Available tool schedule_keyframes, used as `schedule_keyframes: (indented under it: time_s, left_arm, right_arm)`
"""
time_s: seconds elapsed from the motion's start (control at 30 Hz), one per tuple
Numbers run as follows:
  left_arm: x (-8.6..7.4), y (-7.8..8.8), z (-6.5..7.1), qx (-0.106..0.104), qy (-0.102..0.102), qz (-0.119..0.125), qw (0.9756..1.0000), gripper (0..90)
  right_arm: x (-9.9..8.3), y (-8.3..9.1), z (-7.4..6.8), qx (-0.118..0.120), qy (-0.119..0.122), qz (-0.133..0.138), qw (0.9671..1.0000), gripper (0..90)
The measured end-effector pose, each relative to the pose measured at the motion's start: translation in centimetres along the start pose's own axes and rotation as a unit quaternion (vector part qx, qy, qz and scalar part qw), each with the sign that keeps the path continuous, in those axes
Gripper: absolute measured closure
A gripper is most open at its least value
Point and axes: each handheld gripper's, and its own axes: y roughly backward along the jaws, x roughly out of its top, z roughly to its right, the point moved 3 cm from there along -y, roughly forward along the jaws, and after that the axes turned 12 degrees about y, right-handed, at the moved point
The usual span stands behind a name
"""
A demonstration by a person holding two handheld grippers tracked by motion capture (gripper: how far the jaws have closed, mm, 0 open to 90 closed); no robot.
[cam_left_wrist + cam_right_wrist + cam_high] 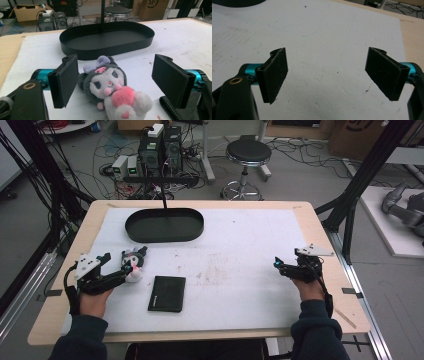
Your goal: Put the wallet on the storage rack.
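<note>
A small plush toy (133,264) with a grey hood, white face and pink heart lies on the white mat (240,240) at the left. My left gripper (122,268) stands open around it; in the left gripper view the plush toy (110,87) lies between the two black pads (65,80), with a gap to each. My right gripper (278,265) rests open over bare mat at the right, and its pads (274,75) have nothing between them. A black oval tray (164,225) sits beyond the toy, also as tray (107,40).
A black wallet (167,293) lies flat on the mat, just right of my left gripper; its corner (172,110) shows low in the left gripper view. A thin black post (163,195) rises at the tray. The wooden table edge (320,235) frames the mat.
</note>
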Motion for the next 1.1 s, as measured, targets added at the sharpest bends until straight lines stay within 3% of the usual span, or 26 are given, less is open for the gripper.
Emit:
schedule_keyframes:
  time_s: [0.33,0.43,0.5,0.57,0.6,0.63,0.67,0.7,0.73,0.77,0.8,0.83,0.87,0.9,0.93,0.97,1.0,1.03,1.1]
  left_arm:
    - [-0.3,-0.1,1.6,-0.034,-0.009,-0.015,0.9993,35.0]
    - [-0.7,-0.5,2.6,-0.076,-0.014,-0.043,0.9961,42.9]
    - [-0.7,-0.6,2.7,-0.085,-0.014,-0.051,0.9950,42.9]
    - [-1.4,-0.5,3.2,-0.110,0.001,-0.080,0.9907,42.9]
    - [-1.4,-0.5,3.2,-0.110,0.001,-0.080,0.9907,42.8]
    - [-2.2,-0.4,3.6,-0.122,0.002,-0.102,0.9873,42.7]
    - [-2.2,-0.4,3.6,-0.122,0.002,-0.102,0.9873,42.6]
    - [-2.8,-0.5,4.0,-0.131,-0.004,-0.128,0.9831,42.7]
    - [-3.1,-0.7,4.2,-0.133,-0.004,-0.140,0.9812,42.7]
    - [-3.1,-0.7,4.2,-0.133,-0.004,-0.140,0.9812,42.9]
    - [-3.4,-1.0,4.3,-0.136,-0.005,-0.149,0.9795,42.9]
    - [-3.9,-1.5,4.4,-0.145,0.003,-0.173,0.9742,42.8]
    - [-4.2,-1.8,4.5,-0.145,0.008,-0.185,0.9720,42.7]
    - [-4.2,-1.8,4.5,-0.145,0.008,-0.185,0.9720,42.5]
    - [-4.8,-2.3,4.7,-0.145,0.015,-0.213,0.9661,41.4]
    - [-4.8,-2.3,4.7,-0.145,0.015,-0.213,0.9661,40.4]
    - [-5.4,-2.8,4.9,-0.144,0.015,-0.241,0.9596,40.0]
    - [-5.7,-3.1,5.1,-0.145,0.014,-0.248,0.9578,40.0]
    - [-5.7,-3.2,5.3,-0.146,0.012,-0.246,0.9581,39.2]
  right_arm:
    - [-0.2,-0.1,0.2,0.005,0.000,0.000,1.0000,18.6]
    - [-0.2,0.0,0.2,0.005,0.004,-0.001,1.0000,18.6]
    - [-0.1,0.1,0.2,0.003,0.008,0.000,1.0000,18.6]
    - [0.1,0.2,0.1,0.001,0.011,0.002,0.9999,18.6]
    - [0.1,0.2,0.0,0.001,0.012,0.001,0.9999,18.6]
    - [0.2,0.2,-0.1,0.001,0.013,0.002,0.9999,18.6]
    - [0.2,0.2,-0.1,0.001,0.013,0.002,0.9999,18.6]
    - [0.5,0.1,-0.3,0.001,0.016,0.003,0.9999,18.6]
    - [0.6,0.0,-0.4,0.003,0.018,0.003,0.9998,18.6]
    - [0.6,0.0,-0.4,0.003,0.018,0.003,0.9998,18.6]
    - [0.6,-0.1,-0.5,0.004,0.019,0.000,0.9998,18.6]
    - [0.7,-0.3,-0.7,0.005,0.025,-0.004,0.9997,18.6]
    - [0.7,-0.4,-0.8,0.007,0.026,-0.004,0.9996,18.6]
    - [0.7,-0.4,-0.8,0.007,0.026,-0.004,0.9996,18.6]
    - [0.6,-0.3,-0.7,0.007,0.026,-0.005,0.9996,18.6]
    - [0.6,-0.3,-0.6,0.006,0.023,-0.005,0.9997,18.6]
    - [0.5,-0.3,-0.6,0.006,0.023,-0.005,0.9997,18.6]
    - [0.5,-0.3,-0.5,0.005,0.024,-0.005,0.9997,18.6]
    - [0.4,-0.4,-0.5,0.004,0.024,-0.010,0.9996,18.6]
